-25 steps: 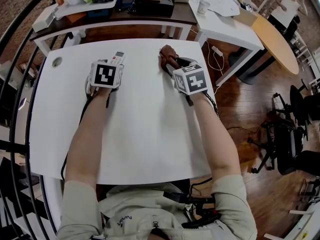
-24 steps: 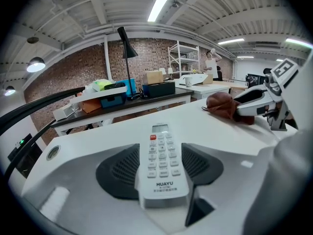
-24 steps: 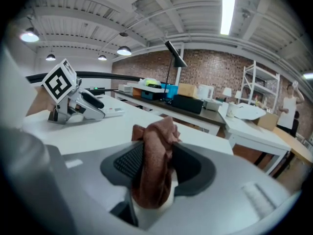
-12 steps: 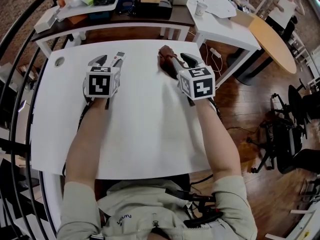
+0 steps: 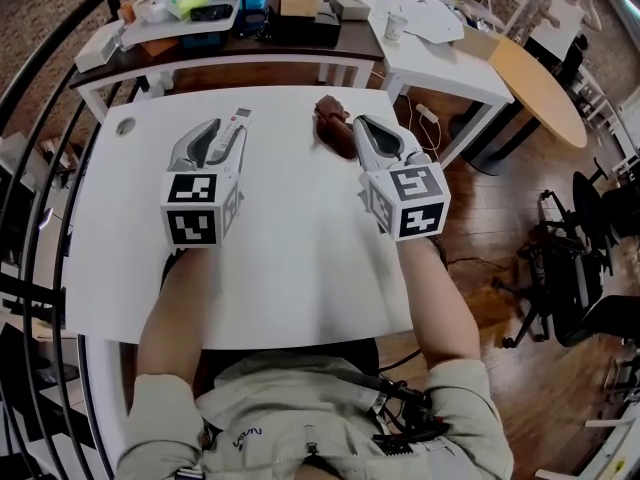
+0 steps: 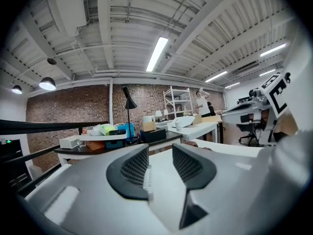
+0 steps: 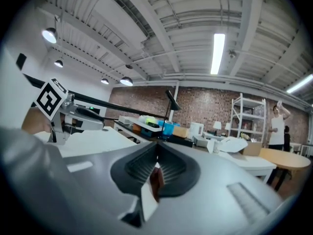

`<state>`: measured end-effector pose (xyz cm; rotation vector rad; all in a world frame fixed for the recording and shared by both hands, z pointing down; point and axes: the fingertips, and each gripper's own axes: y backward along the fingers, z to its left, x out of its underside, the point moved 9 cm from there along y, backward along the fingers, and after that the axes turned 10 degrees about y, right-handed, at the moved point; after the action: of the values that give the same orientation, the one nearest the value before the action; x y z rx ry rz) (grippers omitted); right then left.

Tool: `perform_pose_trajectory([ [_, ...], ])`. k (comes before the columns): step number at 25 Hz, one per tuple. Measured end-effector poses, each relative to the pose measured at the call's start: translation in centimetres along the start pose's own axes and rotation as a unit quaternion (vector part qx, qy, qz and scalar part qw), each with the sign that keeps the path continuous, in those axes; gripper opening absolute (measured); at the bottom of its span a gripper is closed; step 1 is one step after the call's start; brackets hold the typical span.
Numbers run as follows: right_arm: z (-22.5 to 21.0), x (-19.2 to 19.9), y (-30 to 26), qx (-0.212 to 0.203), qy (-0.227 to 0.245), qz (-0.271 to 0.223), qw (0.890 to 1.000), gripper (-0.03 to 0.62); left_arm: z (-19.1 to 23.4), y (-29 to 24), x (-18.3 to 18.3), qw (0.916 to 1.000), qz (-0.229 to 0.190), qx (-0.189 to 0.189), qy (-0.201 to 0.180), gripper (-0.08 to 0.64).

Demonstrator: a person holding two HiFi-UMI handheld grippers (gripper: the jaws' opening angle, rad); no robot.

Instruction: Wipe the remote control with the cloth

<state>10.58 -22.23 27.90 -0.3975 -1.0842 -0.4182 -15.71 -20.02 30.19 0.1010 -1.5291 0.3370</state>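
A white remote control (image 5: 238, 120) lies at the far side of the white table (image 5: 300, 268). My left gripper (image 5: 215, 133) hovers above and beside it, open. Its jaws have just been closing, with nothing gripped between them. In the left gripper view the remote (image 6: 146, 177) shows through the gap of that gripper (image 6: 160, 148). A brown cloth (image 5: 330, 113) sits crumpled on the table to the right. My right gripper (image 5: 360, 121) hangs over its near edge and has just closed, shut on nothing. A brown sliver of the cloth (image 7: 156, 180) shows below the right gripper (image 7: 157, 146).
A dark desk (image 5: 300, 38) with a blue tray and boxes stands behind the table. A white table (image 5: 450, 63) and a round wooden one (image 5: 545, 78) are at the right, with office chairs (image 5: 590, 268). A black railing (image 5: 40, 118) curves along the left.
Both grippers have risen off the table, drawn back towards me and levelled out. The right jaws have closed and the left ones narrowed. Remote and cloth stay on the table.
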Motion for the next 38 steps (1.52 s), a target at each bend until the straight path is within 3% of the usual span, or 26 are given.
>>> perform_pose_trajectory([
  [9,2.8,-3.4,5.9,0.001,0.019,-0.067,0.998,0.005,-3.3,7.7,-1.7,0.9948,-0.098,0.027,-0.006,0.078],
  [15,4.7,-4.7,9.4,-0.001,0.02,-0.098,0.995,0.005,-5.6,11.3,-1.7,0.9893,-0.136,0.049,-0.023,0.067],
  [24,7.2,-4.4,12.1,0.003,0.007,-0.107,0.994,0.005,-7.3,14.5,-0.7,0.9874,-0.149,0.045,0.026,0.057],
  [32,9.5,-2.3,13.9,-0.008,-0.005,-0.093,0.996,0.005,-7.9,15.6,2.0,0.9886,-0.141,0.053,-0.012,0.054],
  [35,10.3,-1.7,14.4,-0.005,-0.008,-0.088,0.996,0.004,-8.9,15.9,2.7,0.9892,-0.132,0.054,0.032,0.049],
  [38,11.0,-1.0,14.8,-0.007,-0.015,-0.084,0.996,0.003,-9.5,16.3,3.7,0.9899,-0.127,0.052,0.036,0.043],
])
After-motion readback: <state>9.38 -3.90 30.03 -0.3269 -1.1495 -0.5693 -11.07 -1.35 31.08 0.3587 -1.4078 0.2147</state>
